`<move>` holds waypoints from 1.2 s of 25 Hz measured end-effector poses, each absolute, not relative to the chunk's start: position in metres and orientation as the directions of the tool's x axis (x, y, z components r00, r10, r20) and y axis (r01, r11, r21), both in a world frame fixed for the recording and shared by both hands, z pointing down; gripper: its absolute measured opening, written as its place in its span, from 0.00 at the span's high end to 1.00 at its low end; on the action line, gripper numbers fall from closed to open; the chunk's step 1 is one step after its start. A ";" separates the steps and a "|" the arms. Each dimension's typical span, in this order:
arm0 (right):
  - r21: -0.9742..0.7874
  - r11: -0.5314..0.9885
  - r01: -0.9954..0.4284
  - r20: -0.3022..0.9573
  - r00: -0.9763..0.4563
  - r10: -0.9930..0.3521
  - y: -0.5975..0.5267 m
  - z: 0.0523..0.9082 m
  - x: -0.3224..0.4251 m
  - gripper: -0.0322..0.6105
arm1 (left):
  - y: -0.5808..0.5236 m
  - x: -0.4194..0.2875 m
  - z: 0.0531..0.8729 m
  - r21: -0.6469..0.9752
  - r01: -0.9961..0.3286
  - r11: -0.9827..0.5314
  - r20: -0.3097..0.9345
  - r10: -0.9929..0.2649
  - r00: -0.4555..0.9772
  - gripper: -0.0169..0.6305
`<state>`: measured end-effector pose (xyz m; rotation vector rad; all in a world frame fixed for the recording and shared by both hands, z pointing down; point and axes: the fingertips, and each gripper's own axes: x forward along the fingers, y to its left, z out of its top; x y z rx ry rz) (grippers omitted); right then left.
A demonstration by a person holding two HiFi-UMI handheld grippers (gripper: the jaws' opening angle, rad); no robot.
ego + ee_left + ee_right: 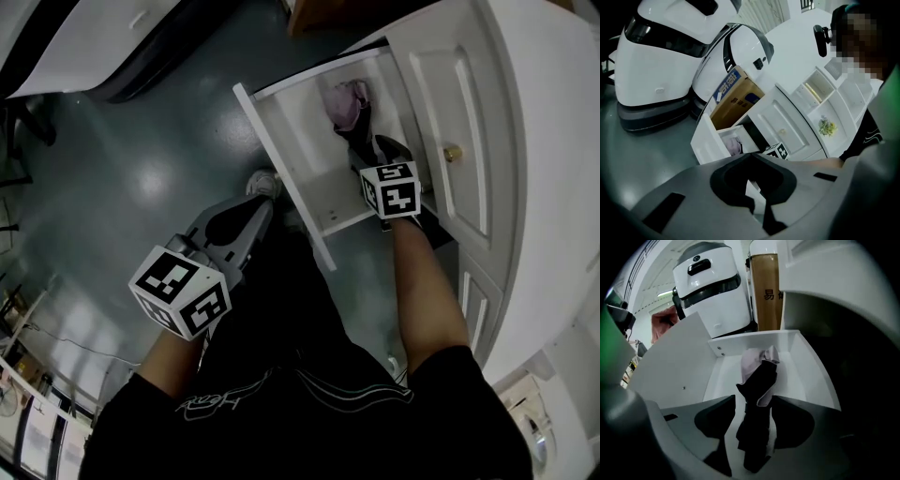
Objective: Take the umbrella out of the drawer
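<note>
The white drawer [281, 150] stands pulled out over the floor. Inside it lies the folded umbrella [349, 105], pale pink cloth with a black part toward me. My right gripper [370, 150] reaches steeply down into the drawer. In the right gripper view the umbrella [757, 413] lies lengthwise between the wide-apart jaws of the right gripper [754, 401], open, pads not pressing on it. My left gripper [258, 211] hangs left of the drawer over the floor. In its own view the left gripper [751, 164] has its jaws together, nothing held; drawer [703, 140] and umbrella [734, 144] lie beyond.
A white cabinet door with a brass knob [453, 152] stands right of the drawer. A cardboard box [736, 96] and large white machine bodies [661, 61] sit behind it. My shoe [265, 183] rests on the grey floor [141, 159]. White shelves [826, 126] line the wall.
</note>
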<state>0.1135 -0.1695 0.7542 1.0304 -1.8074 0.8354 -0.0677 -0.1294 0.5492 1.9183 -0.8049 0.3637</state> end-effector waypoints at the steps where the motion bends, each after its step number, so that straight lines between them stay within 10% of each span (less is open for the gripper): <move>1: -0.128 0.419 -0.899 0.913 -0.272 -0.304 -0.171 0.761 0.117 0.59 | -0.132 -0.070 0.554 0.685 -0.671 -0.283 0.563 -0.379 0.734 0.94; 30: -0.091 0.408 -0.908 0.975 -0.165 -0.151 -0.168 0.821 0.134 0.61 | -0.143 -0.086 0.563 0.724 -0.668 -0.174 0.556 -0.426 0.713 0.94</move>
